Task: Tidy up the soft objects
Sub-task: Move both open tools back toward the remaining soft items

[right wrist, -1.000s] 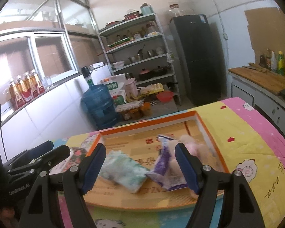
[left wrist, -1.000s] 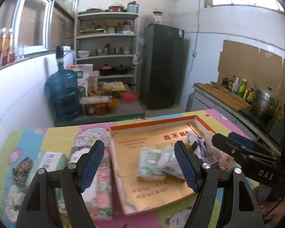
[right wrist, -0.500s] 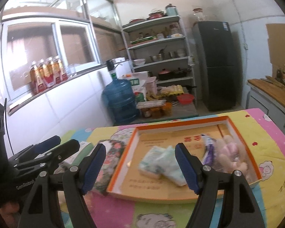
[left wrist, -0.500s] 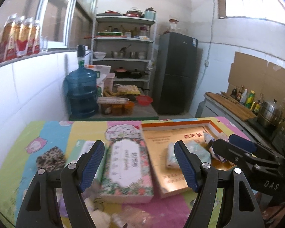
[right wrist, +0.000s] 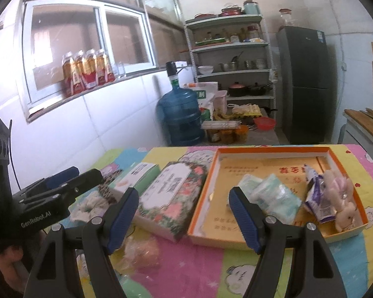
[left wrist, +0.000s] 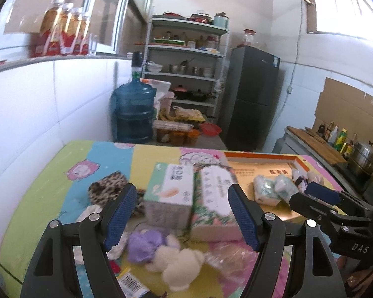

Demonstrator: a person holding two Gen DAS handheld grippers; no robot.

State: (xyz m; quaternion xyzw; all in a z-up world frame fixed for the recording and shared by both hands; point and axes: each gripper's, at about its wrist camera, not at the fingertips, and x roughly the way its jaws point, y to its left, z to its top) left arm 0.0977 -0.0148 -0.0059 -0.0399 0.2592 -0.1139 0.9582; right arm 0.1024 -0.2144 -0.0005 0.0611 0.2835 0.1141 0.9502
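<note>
My left gripper (left wrist: 181, 213) is open and empty above a purple plush (left wrist: 144, 245) and a cream plush bear (left wrist: 179, 265) on the cartoon-print mat. Just beyond its fingers stand a green tissue box (left wrist: 171, 193) and a floral tissue box (left wrist: 216, 198). My right gripper (right wrist: 184, 217) is open and empty too, hovering between the floral box (right wrist: 171, 196) and the orange tray (right wrist: 201, 198). The tray holds soft tissue packs (right wrist: 268, 196), a purple pouch (right wrist: 318, 198) and a pink plush (right wrist: 340, 198). Each gripper shows in the other's view: right (left wrist: 318, 198), left (right wrist: 72, 180).
A leopard-print cloth (left wrist: 107, 188) and a white fluffy piece (right wrist: 92, 203) lie left of the boxes. A clear bag with something orange (right wrist: 139, 250) lies near the front edge. Beyond the table are a water jug (left wrist: 134, 114), shelves and a fridge (left wrist: 251, 96).
Both grippers have swung left, away from the tray's middle and over to the tissue boxes and plush toys. Both stayed open.
</note>
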